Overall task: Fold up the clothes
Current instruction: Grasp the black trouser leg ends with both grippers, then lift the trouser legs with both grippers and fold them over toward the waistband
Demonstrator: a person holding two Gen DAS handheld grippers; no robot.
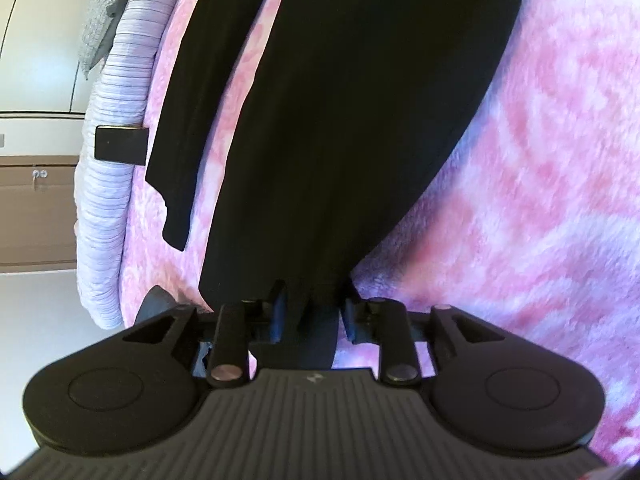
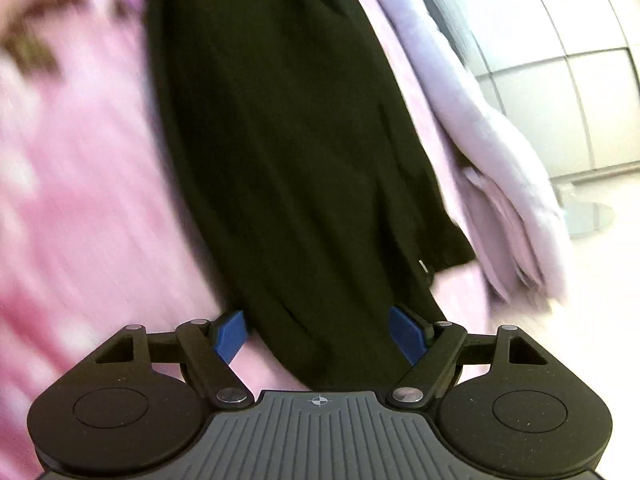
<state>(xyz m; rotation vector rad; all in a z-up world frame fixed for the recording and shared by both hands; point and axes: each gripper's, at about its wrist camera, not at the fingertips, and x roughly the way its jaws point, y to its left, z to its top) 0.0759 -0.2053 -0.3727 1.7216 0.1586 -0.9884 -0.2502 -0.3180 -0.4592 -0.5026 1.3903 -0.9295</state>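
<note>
L gripper [image 1: 312, 308] pinches black garment [image 1: 340, 120] hem; R gripper [image 2: 320, 334] straddles it.

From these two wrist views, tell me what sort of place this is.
Most likely a bedroom. A black garment lies on a fluffy pink blanket over what looks like a bed, with lilac ribbed bedding at its edge. Pale cabinet or wardrobe panels stand behind.

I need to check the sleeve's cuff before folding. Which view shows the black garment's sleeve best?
The left wrist view: the sleeve lies flat and sharp on the pink blanket, cuff visible. The right wrist view shows the garment darker and blurred, its sleeve hard to separate from the body.
</note>
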